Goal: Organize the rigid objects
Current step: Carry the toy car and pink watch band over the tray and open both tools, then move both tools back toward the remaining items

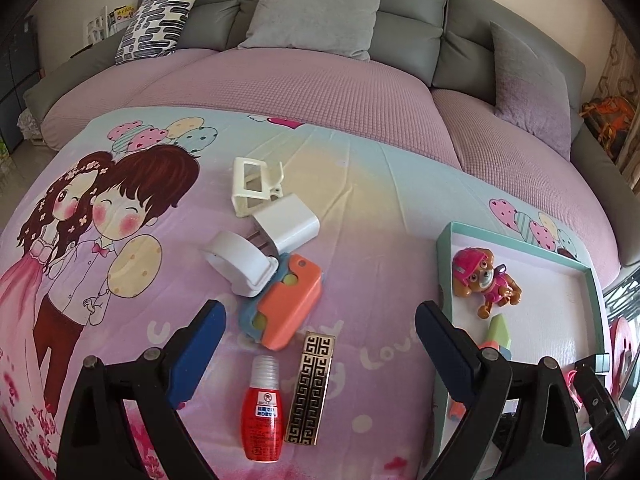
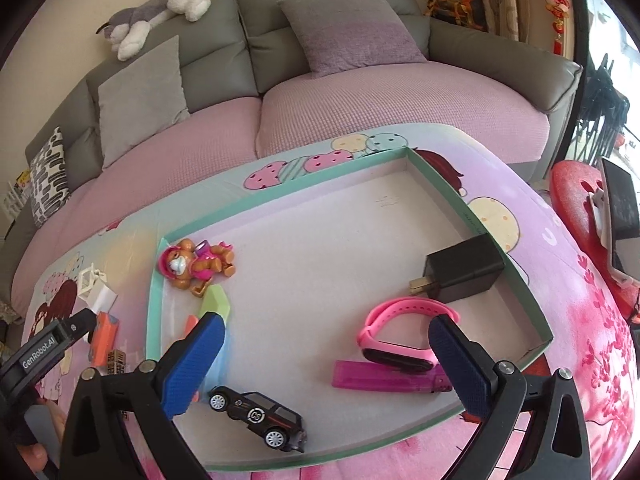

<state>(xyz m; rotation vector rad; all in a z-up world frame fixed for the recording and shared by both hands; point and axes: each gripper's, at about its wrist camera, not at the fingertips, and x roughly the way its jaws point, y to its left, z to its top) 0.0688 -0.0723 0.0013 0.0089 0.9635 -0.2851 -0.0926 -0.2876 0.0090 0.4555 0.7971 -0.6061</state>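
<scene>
Both wide open and empty, left gripper (image 1: 320,344) over red bottle (image 1: 261,412) lying on the cloth beside gold-patterned bar (image 1: 311,388), right gripper (image 2: 326,364) over tray (image 2: 436,176); probably light, stiff, slippery, best pinched across the body

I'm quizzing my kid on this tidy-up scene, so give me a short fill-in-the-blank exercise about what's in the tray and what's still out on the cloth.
1. The toy car lying in the tray is ____ in colour.
2. The wristband in the tray is ____.
3. The small bottle lying on the cloth beside the gold patterned bar is ____.
4. Both the left gripper and right gripper hold ____.

Missing words: black; pink; red; nothing
</scene>
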